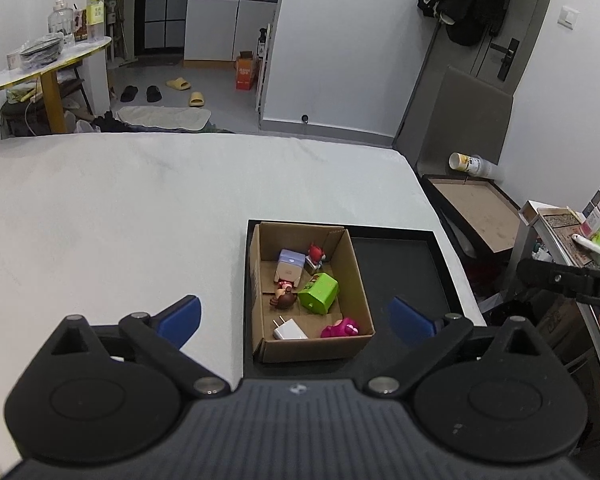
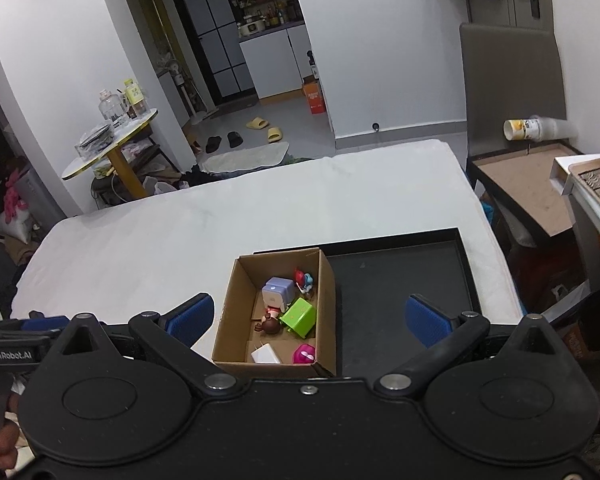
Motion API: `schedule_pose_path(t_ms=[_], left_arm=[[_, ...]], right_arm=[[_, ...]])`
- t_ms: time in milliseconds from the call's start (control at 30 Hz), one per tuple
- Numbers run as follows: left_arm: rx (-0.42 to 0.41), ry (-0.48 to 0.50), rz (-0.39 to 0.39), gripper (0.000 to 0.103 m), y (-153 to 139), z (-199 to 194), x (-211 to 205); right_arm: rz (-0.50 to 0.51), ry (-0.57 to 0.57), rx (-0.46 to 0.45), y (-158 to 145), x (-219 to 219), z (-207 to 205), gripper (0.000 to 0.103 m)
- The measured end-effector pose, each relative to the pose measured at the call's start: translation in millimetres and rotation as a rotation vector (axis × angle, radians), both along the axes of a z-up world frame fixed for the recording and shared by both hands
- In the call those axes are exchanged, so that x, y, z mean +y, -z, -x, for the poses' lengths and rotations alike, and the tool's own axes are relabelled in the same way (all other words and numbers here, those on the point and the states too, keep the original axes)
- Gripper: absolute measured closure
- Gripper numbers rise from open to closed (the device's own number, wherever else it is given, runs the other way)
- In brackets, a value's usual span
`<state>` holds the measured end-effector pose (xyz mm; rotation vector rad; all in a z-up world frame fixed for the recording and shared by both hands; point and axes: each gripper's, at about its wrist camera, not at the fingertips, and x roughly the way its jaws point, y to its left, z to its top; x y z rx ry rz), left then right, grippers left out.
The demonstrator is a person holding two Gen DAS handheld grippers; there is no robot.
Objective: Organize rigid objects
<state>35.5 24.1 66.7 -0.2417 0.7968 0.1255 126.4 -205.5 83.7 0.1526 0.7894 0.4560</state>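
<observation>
An open cardboard box [image 1: 358, 276] [image 2: 226, 312] stands in the left half of a black tray [image 1: 404, 268] [image 2: 396, 280] on the white table. In the box lie a green cube toy [image 1: 318, 293] [image 2: 299, 316], a lilac block [image 1: 291, 265] [image 2: 277, 292], a brown-haired figurine [image 1: 284, 298] [image 2: 270, 324], a small red figure [image 1: 316, 254] [image 2: 302, 278], a white plug adapter [image 1: 289, 330] [image 2: 265, 354] and a pink toy [image 1: 340, 328] [image 2: 304, 354]. My left gripper [image 1: 296, 318] hangs open above the box with nothing between its blue pads. My right gripper [image 2: 310, 318] hangs open over it too, empty.
The tray's right half [image 2: 400, 292] holds nothing. The white tabletop [image 1: 120, 216] stretches left and back. To the right stand a brown-seated chair [image 1: 476, 208] with a paper cup [image 1: 466, 162] and a cluttered shelf [image 1: 572, 232]. The other gripper's body [image 1: 568, 280] shows at the right edge.
</observation>
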Motion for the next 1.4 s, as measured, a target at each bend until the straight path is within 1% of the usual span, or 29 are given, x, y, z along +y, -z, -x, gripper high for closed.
schedule_pose_path(t_ms=[67, 133, 233, 267, 367, 467, 567, 733, 900, 1400], left_arm=[[-0.003, -0.007, 0.007, 0.002, -1.6, 3.3, 0.5], [0.002, -0.011, 0.012, 0.002, -3.0, 6.0, 0.5], [-0.001, 0.01, 0.099, 0.002, -4.8, 11.0, 5.9], [0.003, 0.005, 0.105, 0.002, -5.2, 12.7, 6.7], [0.005, -0.013, 0.054, 0.002, -6.9, 18.4, 4.1], [0.001, -0.012, 0.067, 0.002, -8.5, 24.4, 3.7], [-0.006, -0.011, 0.048, 0.002, -11.6, 30.6, 0.5], [-0.021, -0.012, 0.047, 0.002, -15.4, 36.3, 0.2], [-0.032, -0.013, 0.031, 0.002, -19.1, 38.0, -1.0], [-0.034, 0.008, 0.001, 0.002, -22.9, 41.5, -6.1]], right_arm=[[0.015, 0.01, 0.0, -2.1, 0.0, 3.3, 0.0], [0.01, 0.004, -0.001, -3.4, -0.5, 5.9, 0.0], [0.0, 0.007, -0.001, -5.0, -2.9, 9.7, 0.0], [0.001, 0.008, -0.003, -5.2, -3.6, 11.2, 0.0], [0.007, 0.004, -0.002, -5.9, -4.6, 15.9, 0.0], [0.012, 0.001, -0.008, -7.1, -4.7, 21.6, 0.0], [0.009, 0.001, -0.011, -8.2, -6.1, 26.7, 0.0], [0.01, -0.001, -0.024, -12.5, -7.8, 34.7, 0.0], [0.026, -0.001, -0.036, -16.6, -5.7, 36.5, 0.0], [0.02, -0.006, -0.034, -19.2, -6.2, 38.9, 0.0]])
